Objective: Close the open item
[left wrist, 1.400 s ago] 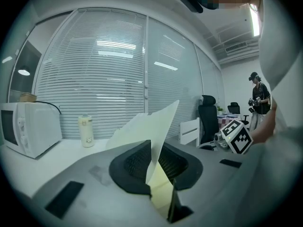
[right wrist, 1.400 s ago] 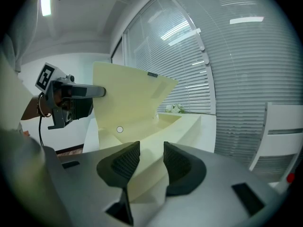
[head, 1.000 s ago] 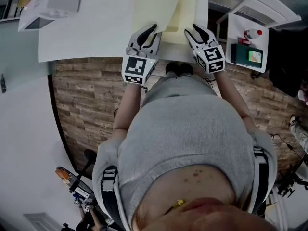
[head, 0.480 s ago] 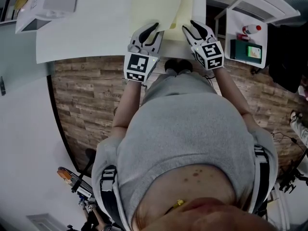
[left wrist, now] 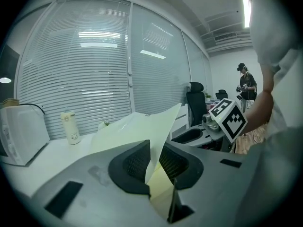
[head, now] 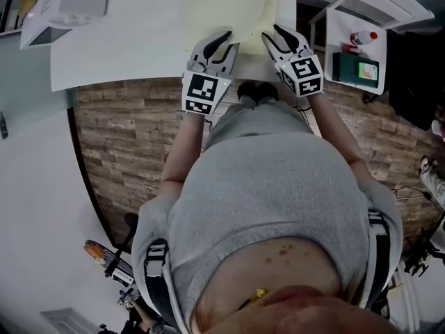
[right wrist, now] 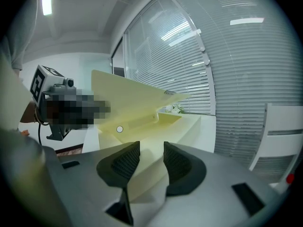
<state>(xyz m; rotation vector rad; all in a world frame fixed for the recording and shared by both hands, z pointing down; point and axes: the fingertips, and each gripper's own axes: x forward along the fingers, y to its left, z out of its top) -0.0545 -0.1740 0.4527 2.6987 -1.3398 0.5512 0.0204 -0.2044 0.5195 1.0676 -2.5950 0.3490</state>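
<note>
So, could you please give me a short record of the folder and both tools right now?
item: pale yellow plastic folder, on white table
cover: raised, folder open
left tool: shut on the cover's edge
right tool: open, jaws apart, folder base ahead of them
task state: not yet closed

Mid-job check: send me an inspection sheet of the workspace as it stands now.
Surface: white table, the work at its near edge.
Job's things: yellow folder open, cover raised.
Clutter: white appliance and small bottle on the table.
Grippers: left gripper shut on the cover; right gripper open, the folder's edge between its jaws.
Cables: thin cable on the wood floor.
Surroundings: window blinds, office chair, a person standing far off.
</note>
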